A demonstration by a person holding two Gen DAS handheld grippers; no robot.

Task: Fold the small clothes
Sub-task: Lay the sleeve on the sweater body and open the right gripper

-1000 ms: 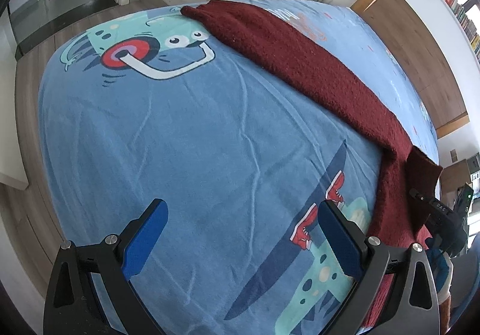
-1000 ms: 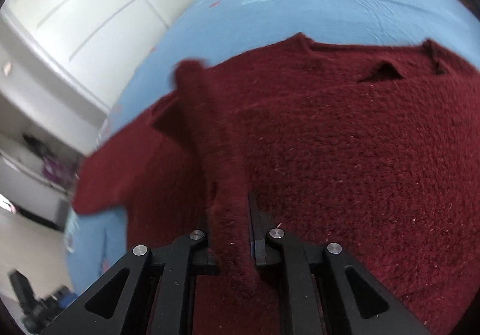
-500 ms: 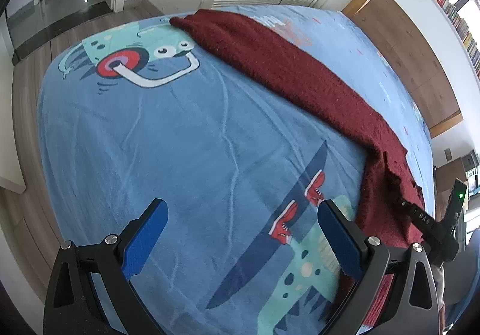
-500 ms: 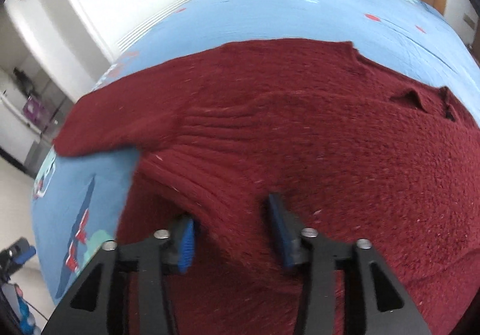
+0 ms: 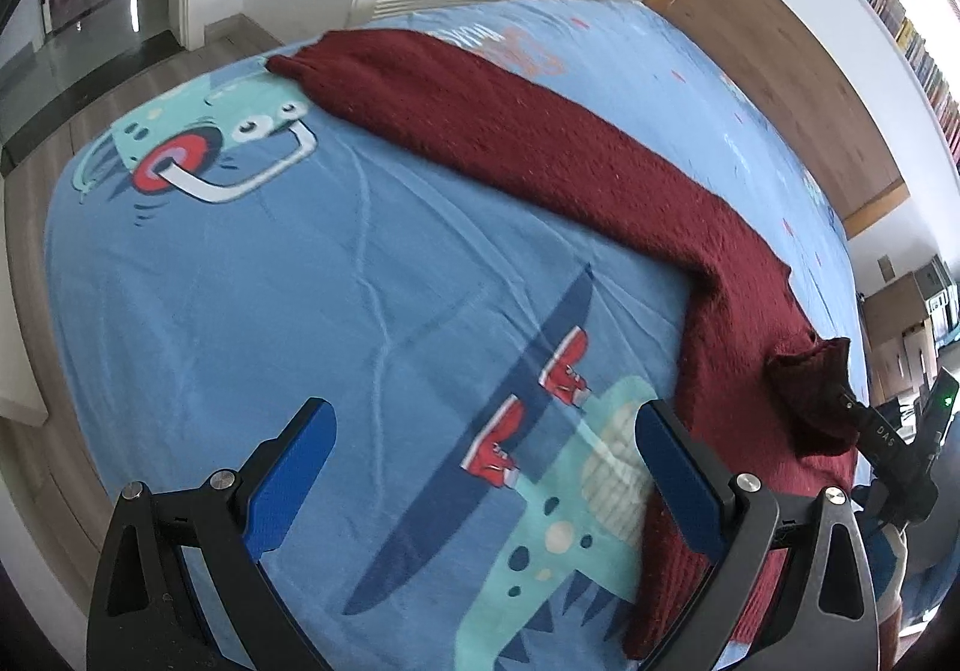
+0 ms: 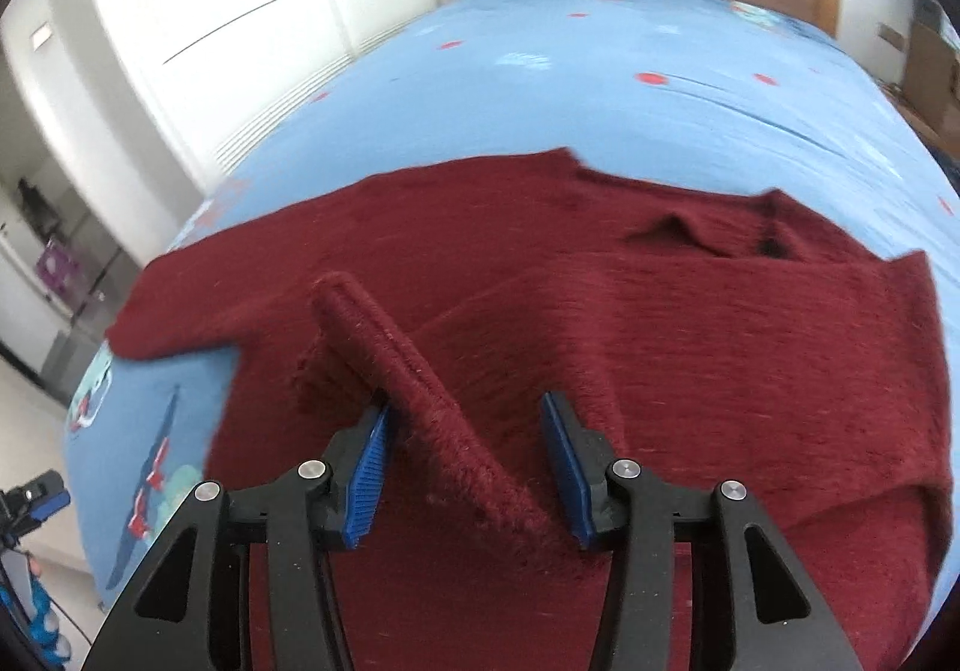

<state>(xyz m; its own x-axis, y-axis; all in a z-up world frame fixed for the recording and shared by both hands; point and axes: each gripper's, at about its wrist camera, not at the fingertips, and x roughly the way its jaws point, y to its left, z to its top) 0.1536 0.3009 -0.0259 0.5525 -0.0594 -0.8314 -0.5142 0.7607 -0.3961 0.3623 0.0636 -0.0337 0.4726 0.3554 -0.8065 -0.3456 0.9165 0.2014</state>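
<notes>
A dark red knitted sweater (image 6: 630,311) lies spread on the blue bed sheet (image 6: 600,89). One sleeve stretches away to the far left in the left wrist view (image 5: 510,131). My right gripper (image 6: 468,461) is open, and a raised ribbed fold of the sweater (image 6: 408,371) stands between its blue pads, leaning on the left pad. My left gripper (image 5: 480,467) is open and empty over the cartoon print on the sheet, to the left of the sweater's body. The right gripper also shows at the right edge of the left wrist view (image 5: 882,443), with a sweater fold bunched at it.
The bed sheet carries cartoon monster prints (image 5: 204,155). White wardrobe doors (image 6: 240,11) stand beyond the bed and a wooden headboard (image 5: 780,89) runs along its far side. Wooden floor (image 5: 36,203) lies past the bed's left edge.
My right gripper opened from being shut on the sweater fold; the fold now stands loose between its pads. My left gripper stayed open and shifted slightly toward the sweater.
</notes>
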